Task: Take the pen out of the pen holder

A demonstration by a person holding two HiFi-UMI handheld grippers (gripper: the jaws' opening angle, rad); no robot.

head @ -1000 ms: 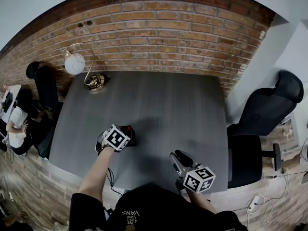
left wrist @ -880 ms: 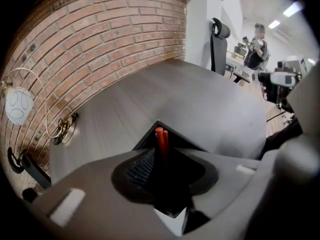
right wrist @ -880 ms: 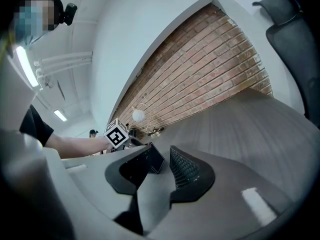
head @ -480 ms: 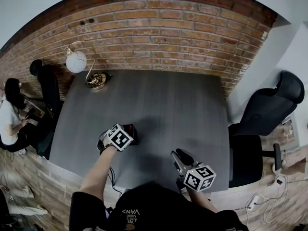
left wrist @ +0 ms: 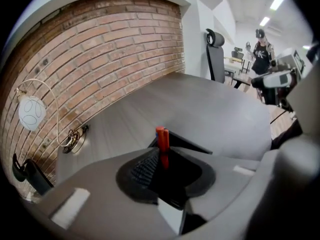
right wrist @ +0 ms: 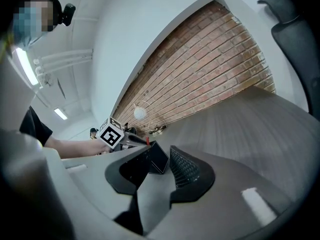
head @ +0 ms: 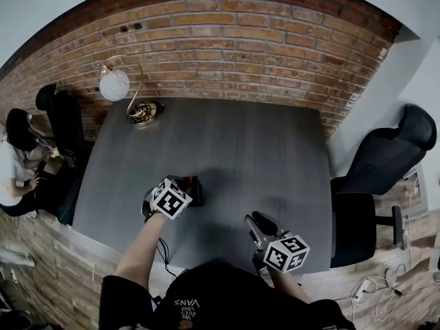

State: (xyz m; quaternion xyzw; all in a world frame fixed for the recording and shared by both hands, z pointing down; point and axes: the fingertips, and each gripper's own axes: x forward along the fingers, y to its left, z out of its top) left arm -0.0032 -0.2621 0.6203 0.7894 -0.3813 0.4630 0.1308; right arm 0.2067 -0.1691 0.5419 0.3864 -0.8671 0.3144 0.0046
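A red pen (left wrist: pixel 162 139) stands upright in a black pen holder (left wrist: pixel 186 143) on the grey table (head: pixel 240 150). My left gripper (left wrist: pixel 165 168) points steeply down over the holder (head: pixel 193 190). Its jaws are closing with the pen between them, and a gap still shows on the pen's right side. In the head view the left gripper (head: pixel 180 192) covers most of the holder. My right gripper (head: pixel 256 221) hovers near the table's front edge, to the right of the holder. It is open with nothing between its fingers. The right gripper view shows the holder (right wrist: pixel 158 157) beyond its jaws.
A lamp with a white globe (head: pixel 114 84) and a gold base (head: pixel 144 112) stands at the table's back left by the brick wall. A black office chair (head: pixel 381 163) is right of the table. A person (head: pixel 12 160) sits at the far left. A cable (head: pixel 162 251) hangs over the front edge.
Both grippers stay where they were, the left one over the pen holder. The person at the far left has shifted position.
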